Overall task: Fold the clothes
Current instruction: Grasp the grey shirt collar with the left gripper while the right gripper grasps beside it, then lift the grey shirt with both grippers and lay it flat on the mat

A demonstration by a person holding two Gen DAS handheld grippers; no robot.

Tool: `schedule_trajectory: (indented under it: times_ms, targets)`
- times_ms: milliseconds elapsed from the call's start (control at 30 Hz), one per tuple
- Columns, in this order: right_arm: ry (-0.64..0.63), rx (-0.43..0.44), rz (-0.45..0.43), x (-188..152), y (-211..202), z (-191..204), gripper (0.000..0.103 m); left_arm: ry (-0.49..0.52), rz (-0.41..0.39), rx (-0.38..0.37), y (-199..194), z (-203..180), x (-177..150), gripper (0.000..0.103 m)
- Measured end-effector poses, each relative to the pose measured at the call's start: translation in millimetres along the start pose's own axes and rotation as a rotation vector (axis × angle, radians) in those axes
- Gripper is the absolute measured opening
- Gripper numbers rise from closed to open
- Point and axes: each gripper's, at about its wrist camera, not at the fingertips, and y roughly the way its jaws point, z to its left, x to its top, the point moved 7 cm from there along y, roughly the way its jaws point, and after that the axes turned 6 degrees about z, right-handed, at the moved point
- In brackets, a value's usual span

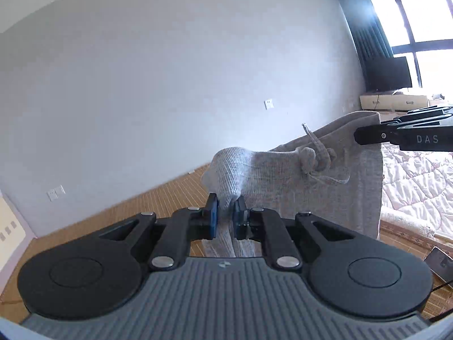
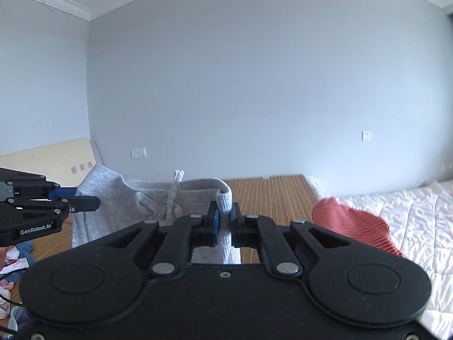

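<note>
Grey drawstring sweatpants (image 1: 325,175) hang in the air by their waistband, stretched between both grippers. My left gripper (image 1: 226,212) is shut on one end of the ribbed waistband, with cloth bunched above its blue pads. My right gripper (image 2: 225,215) is shut on the other end of the grey sweatpants (image 2: 119,198). The knotted drawstring (image 1: 317,155) dangles at the front, also in the right wrist view as the drawstring (image 2: 170,204). Each gripper shows in the other's view: the right gripper (image 1: 359,136) at the right edge, the left gripper (image 2: 93,202) at the left edge.
A bed with a white quilt (image 2: 410,226) lies to the right, with a red pleated garment (image 2: 354,223) on it. A woven mat floor (image 2: 269,195) lies below. Loose clothes (image 2: 14,260) are heaped at lower left. A dark curtain and window (image 1: 396,28) stand beyond the bed.
</note>
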Motion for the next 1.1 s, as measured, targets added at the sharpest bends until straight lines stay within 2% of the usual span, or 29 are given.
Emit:
schedule_trajectory:
  times_ms: [167, 367, 500, 633, 733, 800, 933, 1100]
  targets:
    - [-0.064, -0.033, -0.113, 30.9, -62.7, 46.8, 0.008, 0.034, -0.086, 0.048, -93.5, 17.5, 25.1, 0.013]
    - [-0.144, -0.062, -0.193, 63.8, -126.9, 91.0, 0.008, 0.029, -0.144, 0.047, -179.1, 38.5, 56.4, 0.013]
    - [-0.164, -0.067, -0.233, 83.1, -153.2, 105.2, 0.009, 0.048, -0.173, 0.050, -220.5, 46.9, 76.0, 0.013]
    - [-0.183, -0.084, -0.253, 92.3, -156.5, 108.3, 0.008, 0.038, -0.173, 0.027, -229.2, 52.1, 83.1, 0.014]
    - [-0.183, -0.094, -0.229, 89.3, -139.6, 99.9, 0.009, 0.036, -0.135, 0.014, -210.3, 51.8, 75.8, 0.014]
    - [-0.175, -0.091, -0.189, 79.4, -115.9, 88.5, 0.009, 0.036, -0.085, 0.000, -179.0, 46.2, 63.5, 0.014]
    - [-0.156, -0.076, -0.063, 40.9, -40.0, 57.6, 0.009, 0.029, 0.045, -0.025, -89.7, 31.7, 25.6, 0.014]
    - [-0.158, -0.032, 0.099, -11.2, 76.9, 14.4, 0.009, 0.028, 0.186, -0.024, 19.7, 19.5, -19.3, 0.014]
